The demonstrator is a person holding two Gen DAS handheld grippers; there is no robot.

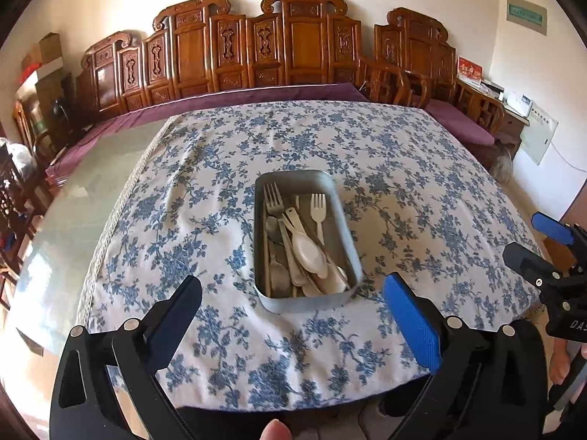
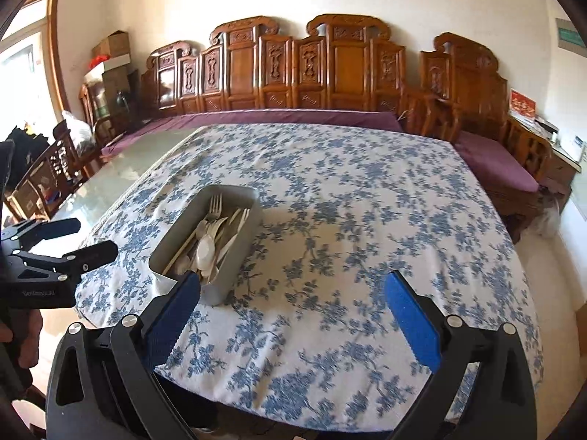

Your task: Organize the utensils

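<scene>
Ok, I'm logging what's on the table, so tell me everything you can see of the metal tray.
The metal tray is a grey, matte, rectangular tin with rounded corners and upright walls. It sits flat on the blue floral tablecloth, lying lengthwise away from the camera. It holds piled cutlery: a metal fork, a white plastic fork, a white spoon and others. Nothing grips it.

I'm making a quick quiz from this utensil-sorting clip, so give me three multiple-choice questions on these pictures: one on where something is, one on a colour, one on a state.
1. Where do the utensils lie?
A. in the metal tray
B. scattered on the cloth
C. on the bench

2. What colour is the tablecloth pattern?
A. red
B. blue
C. green

3. How is the left gripper?
A. shut on a fork
B. shut, empty
C. open, empty

Answers: 1 A, forks and spoons sit inside the metal tray; 2 B, blue flowers on white; 3 C, fingers spread, nothing between.
</scene>
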